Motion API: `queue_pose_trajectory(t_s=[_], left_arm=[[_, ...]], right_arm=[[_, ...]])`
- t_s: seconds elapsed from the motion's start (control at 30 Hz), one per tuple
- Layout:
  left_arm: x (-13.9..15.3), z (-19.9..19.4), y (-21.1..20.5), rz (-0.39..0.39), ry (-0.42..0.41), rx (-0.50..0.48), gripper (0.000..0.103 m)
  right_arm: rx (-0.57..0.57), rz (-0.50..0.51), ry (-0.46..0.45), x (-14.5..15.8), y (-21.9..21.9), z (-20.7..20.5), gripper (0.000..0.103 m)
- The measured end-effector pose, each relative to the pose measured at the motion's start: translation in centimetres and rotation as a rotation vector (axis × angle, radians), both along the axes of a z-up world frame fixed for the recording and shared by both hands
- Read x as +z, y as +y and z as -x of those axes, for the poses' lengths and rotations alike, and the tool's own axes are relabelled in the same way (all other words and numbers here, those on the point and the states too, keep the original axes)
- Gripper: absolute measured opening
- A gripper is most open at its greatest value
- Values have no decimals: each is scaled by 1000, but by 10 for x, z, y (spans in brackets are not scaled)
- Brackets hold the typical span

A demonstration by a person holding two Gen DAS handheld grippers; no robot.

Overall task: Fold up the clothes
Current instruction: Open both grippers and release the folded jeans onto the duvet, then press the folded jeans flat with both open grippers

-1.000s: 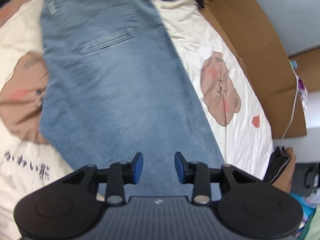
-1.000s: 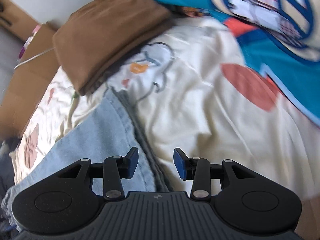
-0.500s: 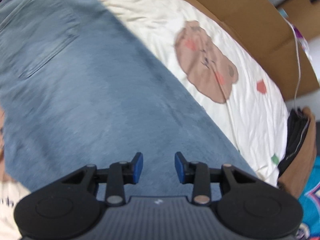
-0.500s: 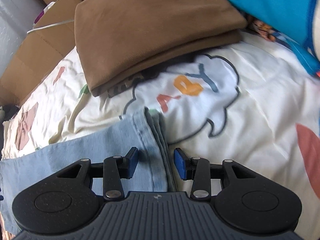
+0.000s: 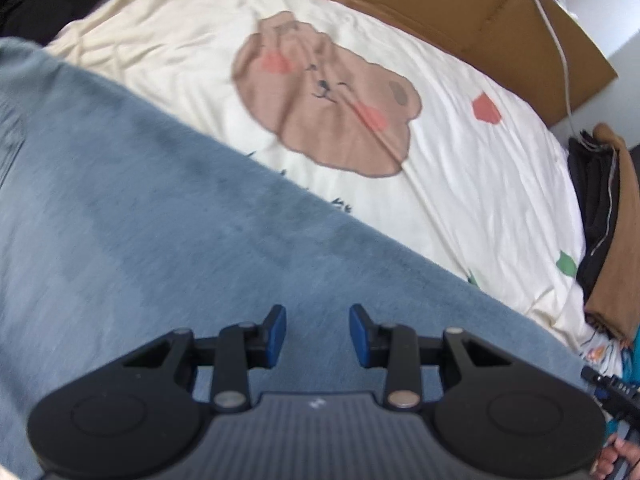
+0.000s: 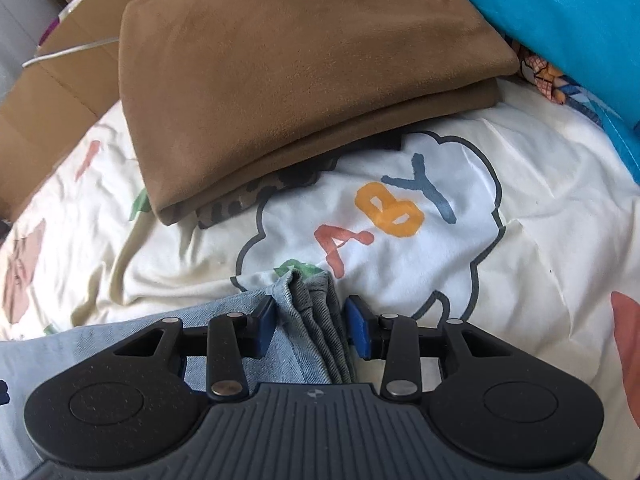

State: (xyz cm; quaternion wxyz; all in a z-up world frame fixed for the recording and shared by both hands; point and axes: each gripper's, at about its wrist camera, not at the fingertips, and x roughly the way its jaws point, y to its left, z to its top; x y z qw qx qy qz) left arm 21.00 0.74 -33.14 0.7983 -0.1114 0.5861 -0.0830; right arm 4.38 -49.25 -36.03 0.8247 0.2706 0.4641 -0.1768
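Note:
Light blue jeans (image 5: 168, 224) lie flat across the cream printed bedsheet (image 5: 460, 184) and fill the lower left of the left wrist view. My left gripper (image 5: 318, 334) hovers open over the denim leg, nothing between its blue pads. In the right wrist view the stacked hem end of the jeans (image 6: 310, 312) sits between the fingers of my right gripper (image 6: 310, 330). Its jaws stand open around the hem, with the bunched corner poking up just beyond the fingertips.
A folded brown garment (image 6: 288, 76) lies on a leopard-print piece just beyond the hem. A teal garment (image 6: 568, 12) sits at the upper right. Flattened cardboard (image 5: 420, 4) and a white cable (image 5: 560, 40) border the bed's far edge. Dark folded clothes (image 5: 596, 208) rest at the right.
The left gripper swept right along the jeans leg, away from the back pocket. The right gripper moved forward until the hem end came between its open fingers; the hem corner now bunches up.

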Motion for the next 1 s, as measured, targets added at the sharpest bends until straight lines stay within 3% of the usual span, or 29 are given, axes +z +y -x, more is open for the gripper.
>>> queue_pose_trajectory(t_s=[0.4,0.67,0.8,0.93,1.0], left_arm=[[-23,-33,-13,-31,-43,-56,35],[-27,-48,-14,-40,-109,-123,27],[-27,-51,-18,-55,-133,-151,26],[-21,-52,-19,-74,-131,-154,19],[-14,-50,-11,-46,-126,-131,17]], right_arm=[[-66,61,77,-1,3,-27,44],[-69,96,-19,45,11,-8,44],[10,88,-79,63,33,-6,44],[120,97,-44,62,68,-8,44],[151,87,-28,57,80,-9,45]])
